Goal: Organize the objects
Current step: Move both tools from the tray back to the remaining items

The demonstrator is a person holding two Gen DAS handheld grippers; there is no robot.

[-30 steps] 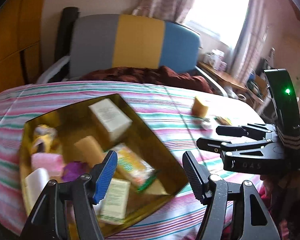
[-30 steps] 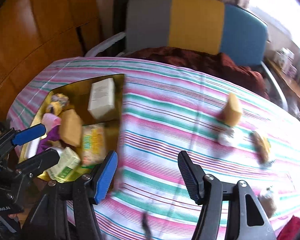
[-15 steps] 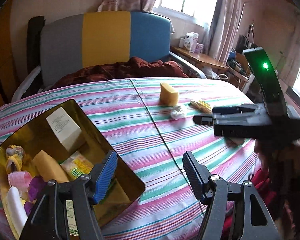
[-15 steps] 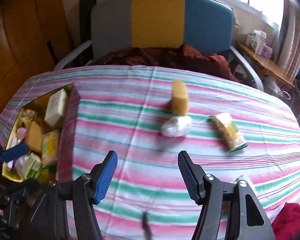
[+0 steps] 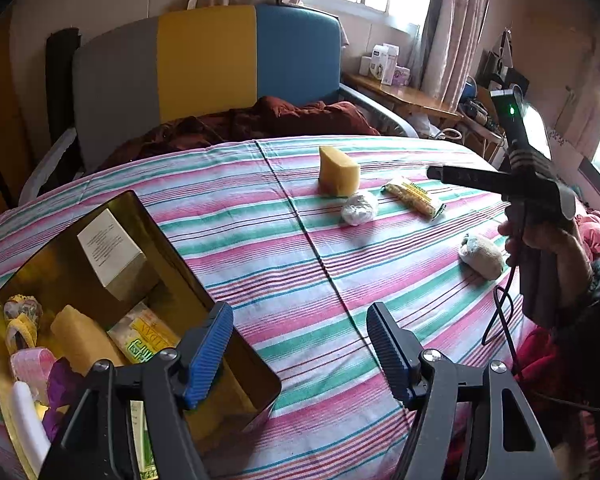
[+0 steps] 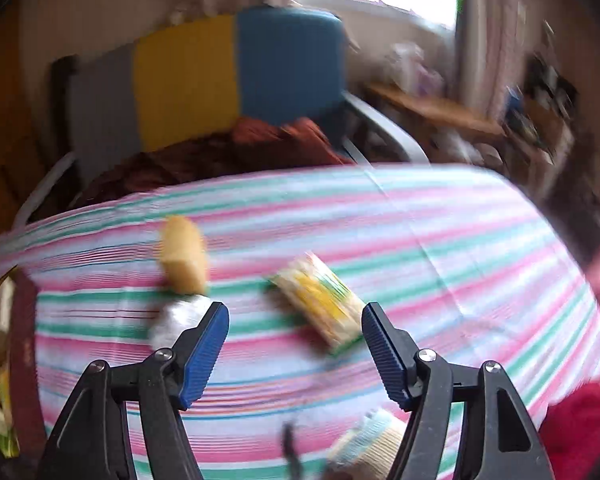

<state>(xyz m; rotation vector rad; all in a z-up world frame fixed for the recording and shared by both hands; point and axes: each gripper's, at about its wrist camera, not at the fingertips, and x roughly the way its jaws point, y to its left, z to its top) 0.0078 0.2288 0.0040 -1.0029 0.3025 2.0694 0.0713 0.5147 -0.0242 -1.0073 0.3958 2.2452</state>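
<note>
A gold tin box (image 5: 236, 344) at the left of the striped table holds several items, among them a white carton (image 5: 108, 252) and a yellow sponge (image 5: 80, 340). Loose on the cloth lie a yellow sponge (image 5: 339, 171) (image 6: 182, 256), a white wad (image 5: 358, 209) (image 6: 176, 318), a yellow-green packet (image 5: 414, 195) (image 6: 320, 300) and a rolled sock (image 5: 482, 256) (image 6: 370, 442). My left gripper (image 5: 300, 352) is open and empty by the box's near corner. My right gripper (image 6: 294, 352) is open and empty above the packet; it also shows in the left wrist view (image 5: 496, 180).
A striped cloth covers the table (image 5: 300, 264). A grey, yellow and blue chair (image 5: 204, 64) with a dark red blanket (image 5: 260, 120) stands behind it. A cluttered wooden side table (image 5: 404, 96) is at the back right. The right wrist view is motion-blurred.
Both grippers have swung to the right, away from the box. The right gripper has moved closer to the loose items, now over the packet. Both stayed open and empty.
</note>
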